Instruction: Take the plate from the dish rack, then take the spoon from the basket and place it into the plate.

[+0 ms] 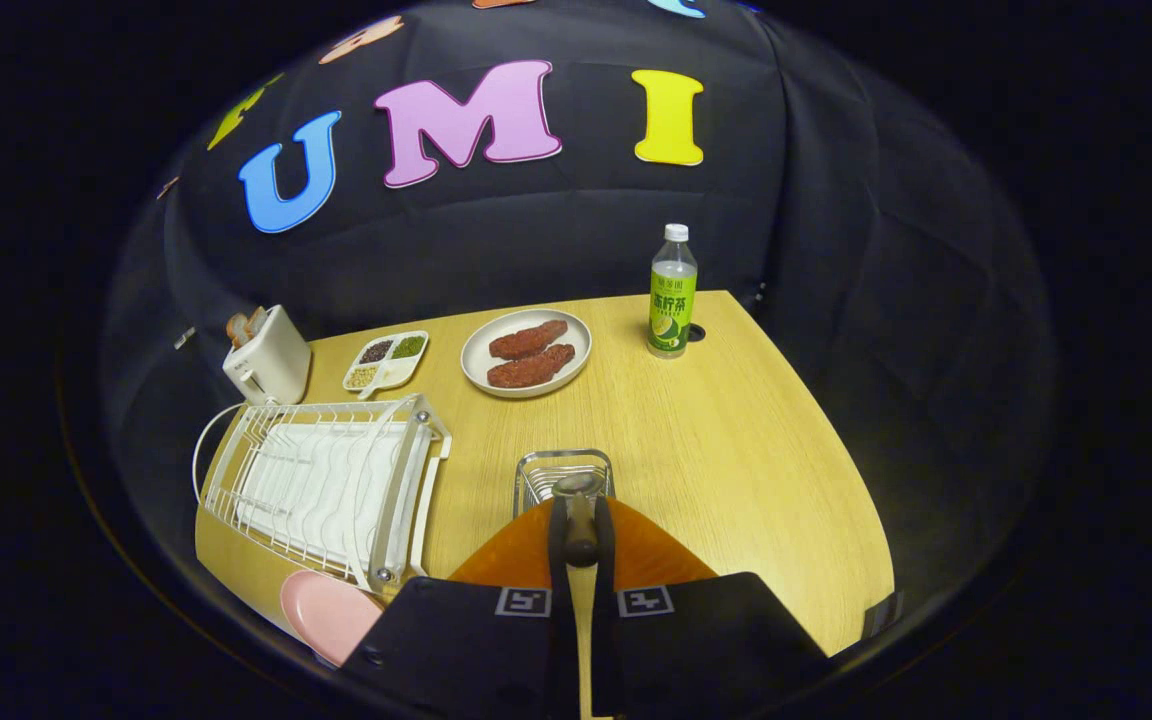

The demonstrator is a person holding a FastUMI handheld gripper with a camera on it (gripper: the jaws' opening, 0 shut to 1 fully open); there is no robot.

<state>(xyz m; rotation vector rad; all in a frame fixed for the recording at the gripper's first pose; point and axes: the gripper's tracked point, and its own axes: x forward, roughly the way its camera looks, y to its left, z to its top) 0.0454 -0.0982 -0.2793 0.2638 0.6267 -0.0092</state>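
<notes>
The spoon (581,560) is sitting pinched between the two fingers of the gripper (581,545), both fingers pressing on its handle; its pale handle is running back toward the camera and its dark end is pointing ahead. Directly under the fingers an orange plate (656,555) is lying on the surface (736,450), partly hidden by the gripper body. Just beyond the spoon's tip, at twelve o'clock from the fingers, the wire basket (564,472) is standing, its far rim showing above the spoon.

At about ten o'clock from the fingers the white dish rack (321,480) is resting on the surface, its wire slots lying over a white tray. A pink plate (326,615) is lying at the rack's near corner, at roughly eight o'clock from the spoon, touching or just beside the rack; I cannot tell which.

Farther out at twelve o'clock, well beyond the basket, a white plate (526,352) is carrying two reddish-brown pieces of food. To its left a small divided dish (386,360) is holding dark, green and pale grains in separate compartments. Beyond the rack at eleven o'clock a white toaster (268,355) is standing with bread sticking out of its top. At one o'clock, near the far edge of the surface, a bottle (673,292) with a green label and white cap is standing upright.
</notes>
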